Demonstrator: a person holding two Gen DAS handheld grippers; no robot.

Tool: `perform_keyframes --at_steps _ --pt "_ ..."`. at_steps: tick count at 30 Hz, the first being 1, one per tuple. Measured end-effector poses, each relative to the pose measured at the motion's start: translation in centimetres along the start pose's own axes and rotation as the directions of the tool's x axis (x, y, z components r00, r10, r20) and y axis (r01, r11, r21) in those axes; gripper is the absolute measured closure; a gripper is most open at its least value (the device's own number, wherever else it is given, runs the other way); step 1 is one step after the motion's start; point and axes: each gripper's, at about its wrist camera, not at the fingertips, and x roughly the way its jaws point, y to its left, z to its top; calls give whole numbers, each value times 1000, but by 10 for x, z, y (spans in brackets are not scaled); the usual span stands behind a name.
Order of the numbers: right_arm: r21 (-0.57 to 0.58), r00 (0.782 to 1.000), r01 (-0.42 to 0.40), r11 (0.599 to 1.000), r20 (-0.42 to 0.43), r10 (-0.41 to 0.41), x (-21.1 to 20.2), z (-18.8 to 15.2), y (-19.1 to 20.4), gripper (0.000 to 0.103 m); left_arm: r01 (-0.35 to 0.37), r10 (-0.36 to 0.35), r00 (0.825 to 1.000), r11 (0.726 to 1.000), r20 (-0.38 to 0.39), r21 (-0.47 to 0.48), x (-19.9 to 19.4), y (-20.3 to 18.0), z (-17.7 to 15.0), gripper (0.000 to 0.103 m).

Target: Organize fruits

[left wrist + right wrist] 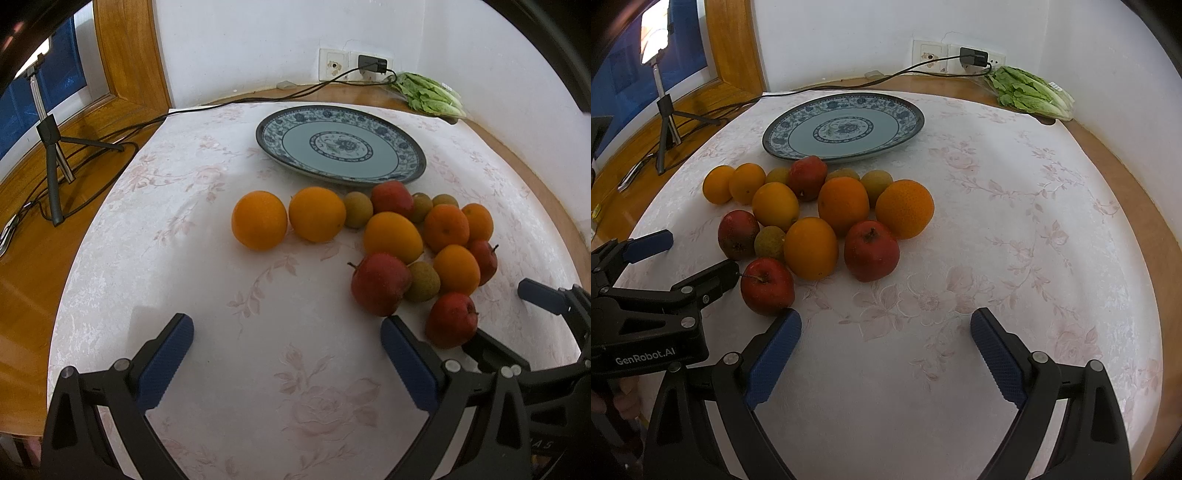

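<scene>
Fruit lies heaped on the bench (110,258), all of it just in front of the plate (406,177) and none of it on the plate. We cannot count the small brownish-green fruits (357,209) for certain, since several sit half hidden behind the oranges (259,220) and apples (380,283); what kind they are we cannot tell either. In the left wrist view the right gripper (495,314) is cut off by the picture's edge, and its near finger is partly covered by the apple nearest us (451,319). In the right wrist view the left gripper (698,254) shows only its front, and a bit of a hand (626,397) is barely visible beneath it.

The oranges are smooth and bright, two of them lying a little apart on the side of the plate toward the tripod (51,155). The apples are dark red with short stems, one touching the plate's front rim (391,197). The rest crowd together, touching one another.

The plate is round, blue and white with a flower pattern, and holds nothing. It rests on a pale flowered cloth (258,369) covering the bench. Beyond the plate, by the wall, lies a bag of leafy greens (428,96), and a black charger (373,63) sits in the wall socket.

Both pairs of jaws stand wide apart and grip nothing. The left gripper's (286,354) jaws hover over bare cloth on the near side of the plate; the right gripper's (886,350) likewise, with its left finger touching or just beside the nearest apple.
</scene>
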Motion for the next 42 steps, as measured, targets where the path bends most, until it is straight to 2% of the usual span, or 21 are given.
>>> perform_keyframes --at_steps 23,30,36,42 --pt "-46 999 -39 998 -38 37 -1 1 -1 7 17 -17 1000 1000 -26 1 -4 1 0 2" --pt "6 995 -95 995 -36 95 -5 2 -11 8 48 -49 998 998 -27 -31 -9 4 3 4" --pt "53 990 -138 989 -23 140 -8 4 -22 15 51 -51 999 998 -7 -30 -16 2 8 9" --pt "70 987 -162 984 -1 162 -11 7 -28 27 60 -60 998 998 16 -9 -20 -7 15 16"
